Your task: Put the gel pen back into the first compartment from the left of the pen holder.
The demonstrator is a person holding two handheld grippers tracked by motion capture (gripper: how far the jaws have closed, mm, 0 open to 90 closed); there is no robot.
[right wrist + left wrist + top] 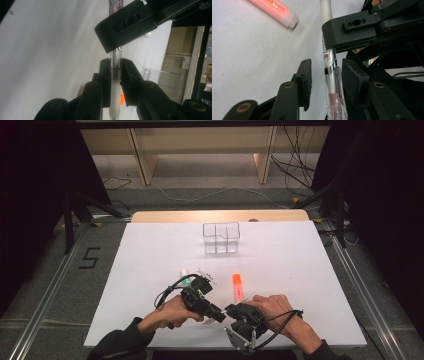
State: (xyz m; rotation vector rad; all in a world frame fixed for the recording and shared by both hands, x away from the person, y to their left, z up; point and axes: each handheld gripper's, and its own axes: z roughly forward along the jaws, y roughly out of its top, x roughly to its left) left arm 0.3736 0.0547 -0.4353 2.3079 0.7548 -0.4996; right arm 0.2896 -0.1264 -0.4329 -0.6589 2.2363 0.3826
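Right gripper [115, 72] clamped on pen [116, 67], its long axis level toward half-open left gripper [325, 75]

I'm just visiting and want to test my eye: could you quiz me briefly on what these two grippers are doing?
1. True or false: the right gripper is shut on the pen.
2. Which thing lies near the pen? A) an orange highlighter B) scissors C) a cup
3. Has the left gripper clamped the pen yet?

Key:
1. True: its jaws pinch the pen.
2. A.
3. No. The jaws stand on either side of the pen's clear end, and one is plainly apart from it.
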